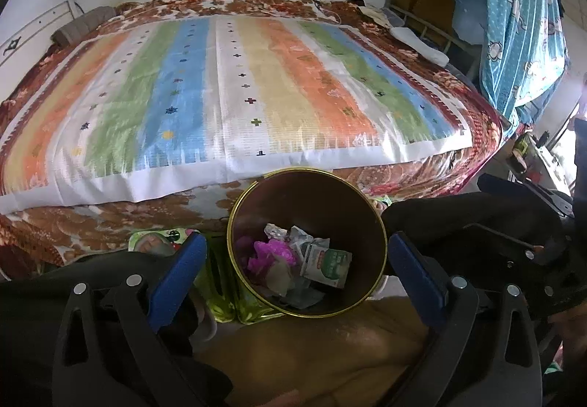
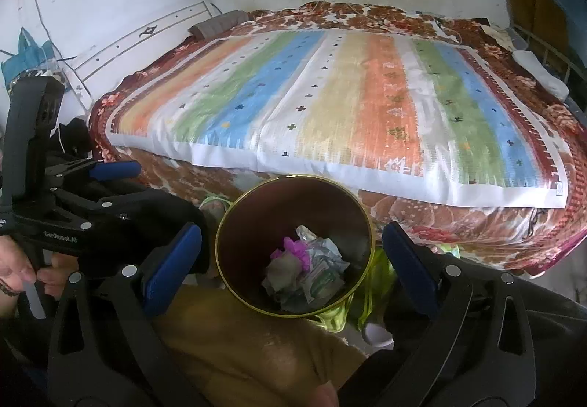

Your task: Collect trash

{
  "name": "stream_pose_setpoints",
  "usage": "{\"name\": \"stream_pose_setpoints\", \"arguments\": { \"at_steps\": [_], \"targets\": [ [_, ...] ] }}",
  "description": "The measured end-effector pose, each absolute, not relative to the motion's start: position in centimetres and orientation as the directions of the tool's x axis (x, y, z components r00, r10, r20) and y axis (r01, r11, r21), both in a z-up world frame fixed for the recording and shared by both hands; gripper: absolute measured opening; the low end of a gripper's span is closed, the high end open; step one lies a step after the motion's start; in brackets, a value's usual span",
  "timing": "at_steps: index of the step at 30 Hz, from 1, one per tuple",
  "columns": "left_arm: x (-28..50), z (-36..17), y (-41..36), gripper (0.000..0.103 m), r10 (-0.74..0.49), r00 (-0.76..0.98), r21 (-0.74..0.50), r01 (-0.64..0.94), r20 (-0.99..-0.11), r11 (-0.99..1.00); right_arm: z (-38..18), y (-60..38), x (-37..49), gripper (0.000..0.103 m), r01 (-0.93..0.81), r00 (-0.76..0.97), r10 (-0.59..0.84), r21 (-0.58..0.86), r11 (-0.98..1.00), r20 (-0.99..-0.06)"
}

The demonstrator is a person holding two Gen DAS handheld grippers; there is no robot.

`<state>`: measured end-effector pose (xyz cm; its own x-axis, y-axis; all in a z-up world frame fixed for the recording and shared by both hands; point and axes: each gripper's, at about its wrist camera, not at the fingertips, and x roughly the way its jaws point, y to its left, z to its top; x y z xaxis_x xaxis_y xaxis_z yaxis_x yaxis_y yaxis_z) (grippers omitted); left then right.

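Observation:
A round dark bin with a gold rim [image 1: 234, 253] stands at the foot of the bed, also in the right wrist view [image 2: 220, 260]. Inside lie crumpled trash: a purple wrapper [image 1: 271, 254], a green-and-white packet [image 1: 328, 265] and clear plastic. The same purple wrapper [image 2: 295, 247] shows in the right view. My left gripper [image 1: 297, 256] is open and empty, its blue pads either side of the bin. My right gripper [image 2: 293, 253] is open and empty above the bin too. The left gripper also appears at the left of the right view [image 2: 110, 168].
A bed with a striped multicolour mat [image 1: 238, 95] over a brown floral blanket [image 1: 110, 220] fills the view behind the bin. Green slippers [image 1: 220, 297] lie beside the bin. Blue cloth [image 1: 521, 32] hangs at the right. A brown-clad knee [image 1: 312, 352] is below the bin.

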<state>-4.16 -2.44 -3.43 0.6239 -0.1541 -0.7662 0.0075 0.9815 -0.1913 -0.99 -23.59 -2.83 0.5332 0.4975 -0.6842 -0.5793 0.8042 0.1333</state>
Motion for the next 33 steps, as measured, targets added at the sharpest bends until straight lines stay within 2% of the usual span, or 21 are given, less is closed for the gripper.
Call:
{"name": "stream_pose_setpoints", "arguments": {
  "at_steps": [33],
  "targets": [
    [-3.97, -3.94, -2.47, 0.097, -0.178, 0.599, -0.22, 0.004, -0.781, 0.976, -3.3, -23.2, -1.14, 0.094, -0.591, 0.507, 0.514, 0.156, 0.792, -0.692]
  ]
}}
